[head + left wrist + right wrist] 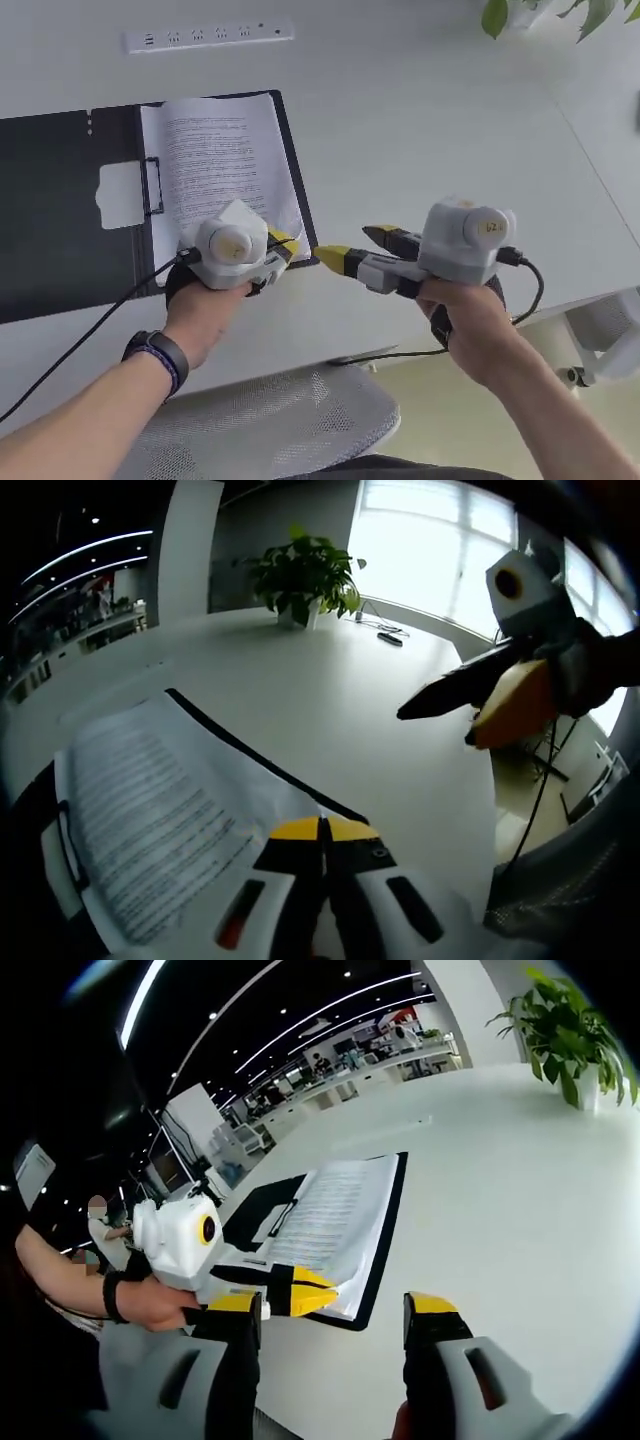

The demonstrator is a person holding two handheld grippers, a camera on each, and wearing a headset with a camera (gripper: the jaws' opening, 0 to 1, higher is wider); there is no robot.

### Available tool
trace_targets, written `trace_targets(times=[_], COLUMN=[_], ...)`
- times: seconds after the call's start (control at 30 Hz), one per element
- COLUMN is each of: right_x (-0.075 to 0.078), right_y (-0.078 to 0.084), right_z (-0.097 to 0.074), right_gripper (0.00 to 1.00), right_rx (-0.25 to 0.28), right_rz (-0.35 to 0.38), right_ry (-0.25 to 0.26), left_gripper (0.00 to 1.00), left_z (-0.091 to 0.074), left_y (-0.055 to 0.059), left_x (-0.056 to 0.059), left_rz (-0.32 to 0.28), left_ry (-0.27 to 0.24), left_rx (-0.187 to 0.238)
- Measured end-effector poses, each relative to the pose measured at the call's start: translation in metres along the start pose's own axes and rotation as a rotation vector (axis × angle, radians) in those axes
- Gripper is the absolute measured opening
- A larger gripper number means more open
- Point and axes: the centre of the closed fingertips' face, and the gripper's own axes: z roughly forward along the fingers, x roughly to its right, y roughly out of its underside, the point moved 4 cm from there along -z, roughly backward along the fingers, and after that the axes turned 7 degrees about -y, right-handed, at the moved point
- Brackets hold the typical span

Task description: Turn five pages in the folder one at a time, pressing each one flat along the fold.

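Head view: I'm holding left gripper [285, 243] jaws-together at page's [225, 150] 5 o'clock corner, probably to peel it up, and hovering right gripper [358, 246] wide open at folder's [60, 220] 4 o'clock, clear.
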Motion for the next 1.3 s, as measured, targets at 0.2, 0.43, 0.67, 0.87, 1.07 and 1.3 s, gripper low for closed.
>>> trace_targets(times=[0.2,0.43,0.67,0.87,1.07,1.3], right_x=[0.008,0.02,0.021,0.02,0.025,0.026], right_y=[-0.011,-0.003,0.008,0.01,0.012,0.011], right_z=[0.03,0.057,0.069,0.075,0.08,0.081], right_gripper=[0.43,0.35,0.27,0.2,0.09,0.0], right_rx=[0.02,-0.028,-0.055,-0.051,-0.04,-0.032], right_rz=[0.125,0.188,0.25,0.287,0.346,0.352], right_ry=[-0.072,-0.086,-0.101,-0.122,-0.107,-0.09], left_gripper=[0.0,0.0,0.0,0.0,0.0,0.0], left_z=[-0.003,-0.006,-0.008,-0.009,-0.009,-0.011], left_y=[-0.002,-0.004,-0.005,-0.007,-0.007,-0.007], left_x=[0.0,0.002,0.002,0.002,0.002,0.002], left_rz=[-0.003,-0.004,-0.006,-0.006,-0.004,-0.001], left_ry=[0.007,0.007,0.007,0.008,0.007,0.01], left_rx=[0.01,0.017,0.022,0.027,0.028,0.023])
